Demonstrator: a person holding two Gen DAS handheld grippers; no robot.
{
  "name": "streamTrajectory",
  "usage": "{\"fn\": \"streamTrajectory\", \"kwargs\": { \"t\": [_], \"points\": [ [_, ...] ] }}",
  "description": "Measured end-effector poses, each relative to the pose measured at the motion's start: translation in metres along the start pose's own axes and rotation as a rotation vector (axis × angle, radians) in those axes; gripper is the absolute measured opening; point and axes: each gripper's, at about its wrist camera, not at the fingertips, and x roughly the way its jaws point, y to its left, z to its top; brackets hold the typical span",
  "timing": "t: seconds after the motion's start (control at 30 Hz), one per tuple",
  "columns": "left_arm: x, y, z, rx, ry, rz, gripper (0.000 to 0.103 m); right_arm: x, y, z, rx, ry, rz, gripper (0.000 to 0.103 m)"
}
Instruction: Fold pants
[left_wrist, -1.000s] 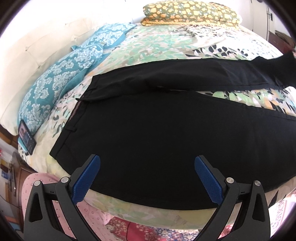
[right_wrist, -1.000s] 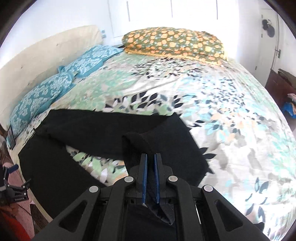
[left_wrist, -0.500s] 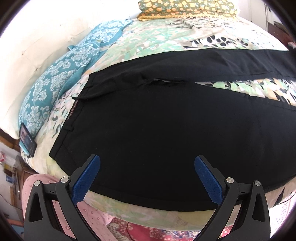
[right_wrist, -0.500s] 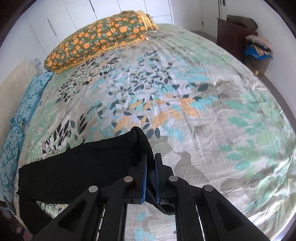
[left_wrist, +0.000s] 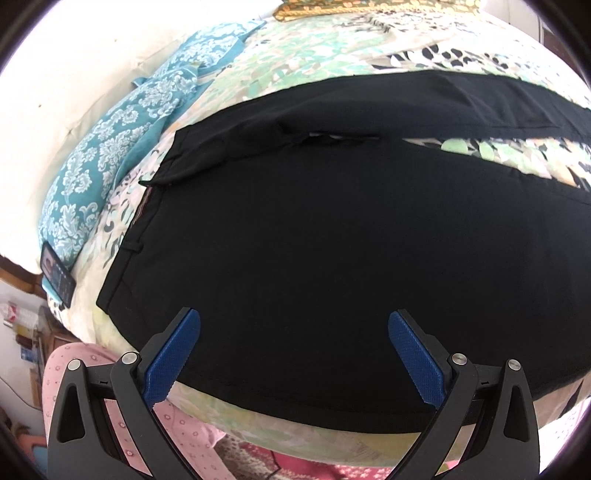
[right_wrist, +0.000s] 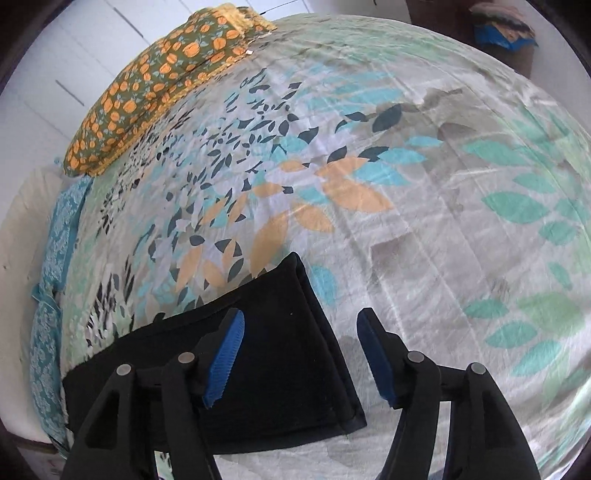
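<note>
Left wrist view: phone (left_wrist: 57, 275) by teal pillows (left_wrist: 110, 155), black pants (left_wrist: 314, 251) spread flat on the leaf-print bedspread (left_wrist: 332, 48); left gripper (left_wrist: 293, 354) wide open above the near edge. Right wrist: orange-flowered pillow (right_wrist: 159, 85), pant-leg hem (right_wrist: 280, 350) flat on the bed; right gripper (right_wrist: 299, 356) just opened, nothing pinched.

This is a home bedroom: a bed (right_wrist: 424, 166) under a leaf-print sheet, teal pillows (left_wrist: 110, 147) along its pale headboard (left_wrist: 74, 74), an orange-flowered pillow (right_wrist: 155, 85) at its far edge, white cupboard doors (right_wrist: 74, 55) beyond it.
</note>
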Motion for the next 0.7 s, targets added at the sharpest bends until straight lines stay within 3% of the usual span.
{"fn": "streamTrajectory", "kwargs": {
  "t": [0.03, 0.07, 0.1, 0.17, 0.23, 0.27, 0.43, 0.5, 0.57, 0.67, 0.7],
  "points": [
    [0.001, -0.002, 0.000, 0.010, 0.006, 0.007, 0.102, 0.010, 0.006, 0.003, -0.036, 0.031, 0.010, 0.064],
    [0.003, -0.004, 0.000, 0.021, 0.010, 0.014, 0.102, 0.022, 0.014, 0.005, -0.082, 0.077, -0.012, 0.055],
    [0.003, -0.005, 0.000, 0.026, 0.012, 0.018, 0.102, 0.030, 0.026, 0.006, -0.156, 0.109, -0.121, 0.015],
    [0.002, -0.007, 0.002, 0.027, 0.007, 0.024, 0.102, 0.021, 0.063, 0.012, -0.347, 0.045, -0.223, 0.008],
    [-0.002, -0.007, 0.005, 0.014, -0.013, 0.023, 0.102, 0.001, 0.099, 0.016, -0.558, -0.095, -0.322, 0.007],
    [-0.005, -0.008, 0.006, 0.009, -0.025, 0.014, 0.102, -0.002, 0.107, 0.020, -0.604, -0.140, -0.362, 0.007],
    [-0.004, -0.018, 0.007, 0.060, -0.024, 0.005, 0.102, 0.043, 0.101, 0.026, -0.579, -0.081, -0.509, 0.007],
    [-0.005, -0.018, 0.004, 0.074, -0.025, 0.006, 0.102, 0.058, 0.094, 0.021, -0.543, -0.054, -0.519, 0.007],
    [-0.003, -0.016, 0.004, 0.070, -0.022, 0.005, 0.102, 0.056, 0.086, 0.016, -0.491, -0.081, -0.505, 0.007],
    [0.000, -0.011, 0.012, 0.036, -0.013, -0.004, 0.102, 0.040, 0.083, 0.012, -0.417, -0.102, -0.479, 0.023],
    [0.001, -0.006, 0.018, 0.018, -0.019, -0.007, 0.102, 0.028, 0.083, 0.007, -0.393, -0.130, -0.455, 0.035]
  ]
}}
